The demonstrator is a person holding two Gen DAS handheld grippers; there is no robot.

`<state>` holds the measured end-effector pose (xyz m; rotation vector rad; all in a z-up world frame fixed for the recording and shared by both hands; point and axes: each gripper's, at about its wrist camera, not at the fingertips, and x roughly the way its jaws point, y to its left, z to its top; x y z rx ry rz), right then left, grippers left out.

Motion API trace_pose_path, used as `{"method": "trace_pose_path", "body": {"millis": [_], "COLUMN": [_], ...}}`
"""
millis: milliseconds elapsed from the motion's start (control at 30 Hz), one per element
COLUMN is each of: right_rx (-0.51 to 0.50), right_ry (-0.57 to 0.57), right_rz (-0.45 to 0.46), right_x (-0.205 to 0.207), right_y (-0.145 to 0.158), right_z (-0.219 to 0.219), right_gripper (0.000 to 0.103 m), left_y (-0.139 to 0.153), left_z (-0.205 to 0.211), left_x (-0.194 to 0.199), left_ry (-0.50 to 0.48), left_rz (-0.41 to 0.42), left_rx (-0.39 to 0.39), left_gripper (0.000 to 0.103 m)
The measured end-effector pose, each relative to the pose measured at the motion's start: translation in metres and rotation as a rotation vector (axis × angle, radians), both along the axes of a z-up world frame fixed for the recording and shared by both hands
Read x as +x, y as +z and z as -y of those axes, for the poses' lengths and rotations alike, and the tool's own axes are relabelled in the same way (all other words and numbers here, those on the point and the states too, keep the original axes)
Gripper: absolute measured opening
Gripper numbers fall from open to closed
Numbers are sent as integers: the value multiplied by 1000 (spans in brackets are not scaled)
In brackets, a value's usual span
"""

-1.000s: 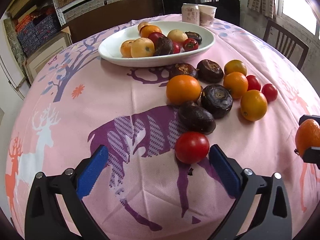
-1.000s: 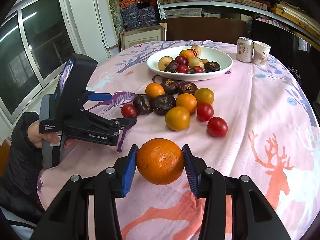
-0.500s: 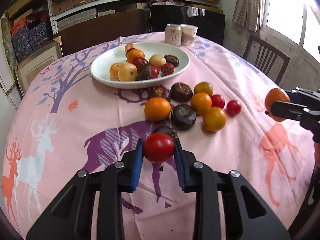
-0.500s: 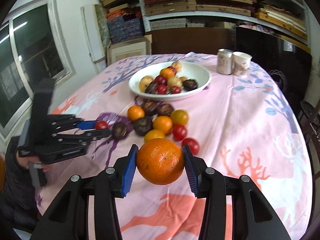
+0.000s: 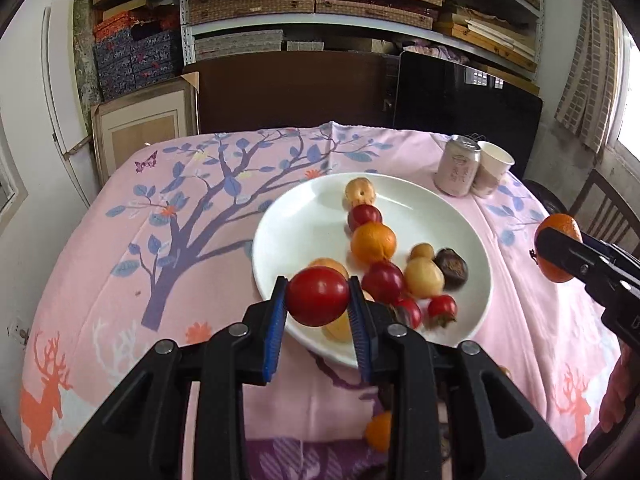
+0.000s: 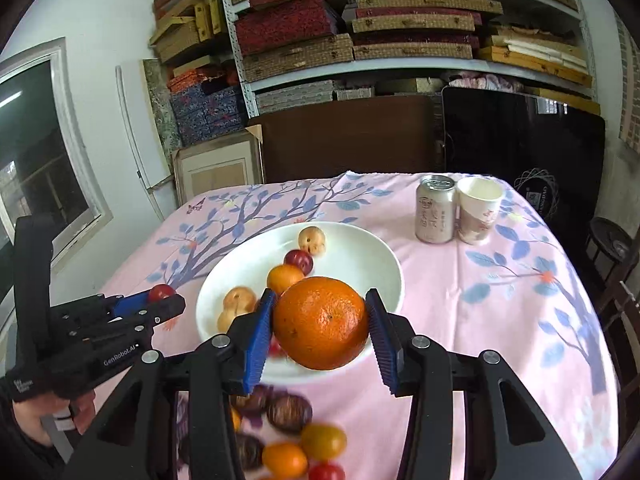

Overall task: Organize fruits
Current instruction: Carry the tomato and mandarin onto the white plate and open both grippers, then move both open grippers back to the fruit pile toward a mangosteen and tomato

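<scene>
Here we have the left gripper (image 5: 318,308) clamped on a red tomato (image 5: 318,296), held over the near rim of the white plate (image 5: 288,232) that already carries fruit. Our right gripper (image 6: 320,334) grips a big orange (image 6: 320,322) above the plate's near edge; more loose fruit (image 6: 288,414) lies on the pink tablecloth (image 6: 500,300) below

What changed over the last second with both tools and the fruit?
The left tool closed on the red tomato, lifted it from the loose pile and carried it to the white plate. The right tool moved plateward too, still clamping the orange. Can and cup stayed put.
</scene>
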<state>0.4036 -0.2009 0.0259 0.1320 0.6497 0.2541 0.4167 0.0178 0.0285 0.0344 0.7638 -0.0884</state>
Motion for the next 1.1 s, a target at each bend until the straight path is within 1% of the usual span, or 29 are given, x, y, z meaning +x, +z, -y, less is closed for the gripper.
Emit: {"method": "trace_pose_path", "body": {"millis": [67,133,200,300,333,400,433,600,700,733,767,800,833,900,933,1000,1100], "right_rx": [-4,-14,-16,-65,-76,-73,-79,-94,-120,-123,-126,-139,-157,-178,-169,-132,-77], "right_ry": [-17,-17,-13,-2,2,23,26,30,54,49,33,5,-6,-25,-29,-30,-26], "right_rz": [-21,-54,-78,-62,-55,-58,-62,-64,-41,-24,4,35,46,35,22,-1,-19], "right_x": [28,54,75,94,98,104,107,112,113,111,108,105,102,98,95,87,66], "right_y": [-8,-18,-29,-41,-44,-48,-50,-54,-53,-51,-48,-44,-42,-37,-35,-29,-22], "right_z": [-5,-11,-18,-28,-31,-33,-33,-35,-37,-37,-34,-31,-29,-24,-19,-9,8], "right_gripper": [46,46,46,46,46,46,46,46,47,61,76,89,99,99,99,99,99], "left_y": [-2,-7,-12,-19,-21,-26,-28,-39,-41,-40,-40,-39,-36,-30,-28,-24,-14], "left_z": [-2,-3,-2,1,0,-1,-1,10,14,15,16,15,14,12,11,6,-5], "left_x": [22,45,66,91,100,112,116,122,123,123,122,122,118,109,106,99,78], "left_ry": [16,30,42,61,62,55,58,29,38,49,66,123,168,157,147,129,106], "left_rz": [12,6,-5,8,3,-29,-35,-41,-35,-28,-26,-16,20,70,66,43,42], "left_rx": [6,0,16,66,57,12,8,39,59,69,91,136,169,176,174,146,69], "left_gripper": [29,29,29,29,29,29,29,29,29,38,80,98,98,98,98,98,98]}}
